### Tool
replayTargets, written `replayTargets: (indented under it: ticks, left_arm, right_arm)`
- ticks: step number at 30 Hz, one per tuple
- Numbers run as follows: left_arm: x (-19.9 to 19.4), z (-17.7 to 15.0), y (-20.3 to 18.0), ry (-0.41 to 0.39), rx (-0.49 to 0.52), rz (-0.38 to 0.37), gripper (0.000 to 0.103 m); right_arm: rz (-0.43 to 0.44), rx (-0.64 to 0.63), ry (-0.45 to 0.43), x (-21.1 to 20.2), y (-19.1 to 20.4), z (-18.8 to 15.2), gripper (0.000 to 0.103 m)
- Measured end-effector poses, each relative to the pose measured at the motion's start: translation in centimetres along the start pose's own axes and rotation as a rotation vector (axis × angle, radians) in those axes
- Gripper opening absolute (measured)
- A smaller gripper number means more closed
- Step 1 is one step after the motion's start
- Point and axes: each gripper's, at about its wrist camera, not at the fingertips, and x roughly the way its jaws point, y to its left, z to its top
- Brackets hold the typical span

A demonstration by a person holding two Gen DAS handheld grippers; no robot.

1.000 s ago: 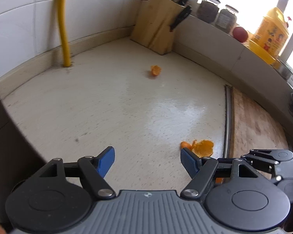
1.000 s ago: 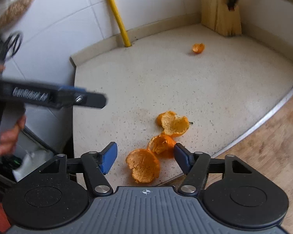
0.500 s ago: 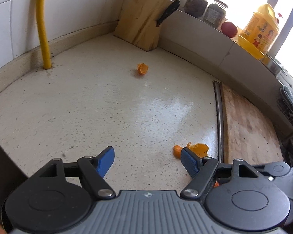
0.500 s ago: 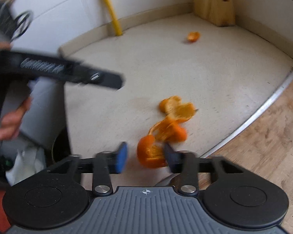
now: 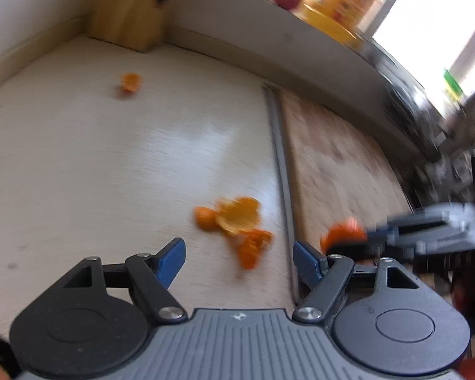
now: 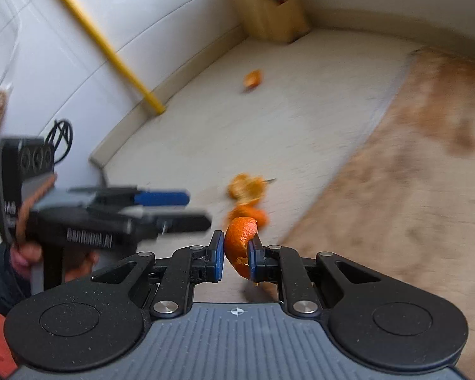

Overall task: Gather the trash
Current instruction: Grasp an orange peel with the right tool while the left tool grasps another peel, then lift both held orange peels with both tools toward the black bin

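Worktop [image 6: 300,101] mostly bare toward back corner. Right gripper [image 6: 234,255] clamped on peel [image 6: 239,240]; left gripper [image 5: 239,258] wide apart, empty.

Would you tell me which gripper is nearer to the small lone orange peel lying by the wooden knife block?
Neither clearly: the lone peel lies far ahead of both. The left gripper hangs open; the right gripper holds another peel piece.

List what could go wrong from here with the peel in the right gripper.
1. The right gripper pinches the orange peel only by a curled edge, so it may slip or tear while carried.
2. The open left gripper hangs close beside it over the counter; the two could collide.
3. The loose peels and the far piece could get overlooked.
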Motion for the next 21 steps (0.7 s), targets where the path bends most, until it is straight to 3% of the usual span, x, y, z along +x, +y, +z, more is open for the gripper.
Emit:
replayTargets:
  ticks: [3,6,11,19,21]
  left_arm:
    - [1.7,0.1,-0.8,0.017,0.01,-0.017,0.067]
    - [3.1,0.5,-1.1,0.028,0.0,-0.006,0.054]
    - [4.1,0.6,-1.7,0.016,0.007,0.035,0.018]
    - [3.5,0.4,-2.1,0.015,0.036,0.136,0.014]
    - [3.1,0.2,-1.8,0.013,0.021,0.153,0.013]
  right_arm:
    - [-0.026,0.044,-0.025,-0.5,-1.3,0.1,0.021]
    - [-0.024,0.067,-0.034,-0.7,-2.2,-0.3,0.021]
    - [-0.004,0.086,-0.04,-0.7,-3.1,-0.7,0.023]
    - [0.026,0.045,-0.024,-0.5,-3.4,-0.4,0.024]
    - [0.034,0.017,-0.008,0.0,-3.2,-0.3,0.03]
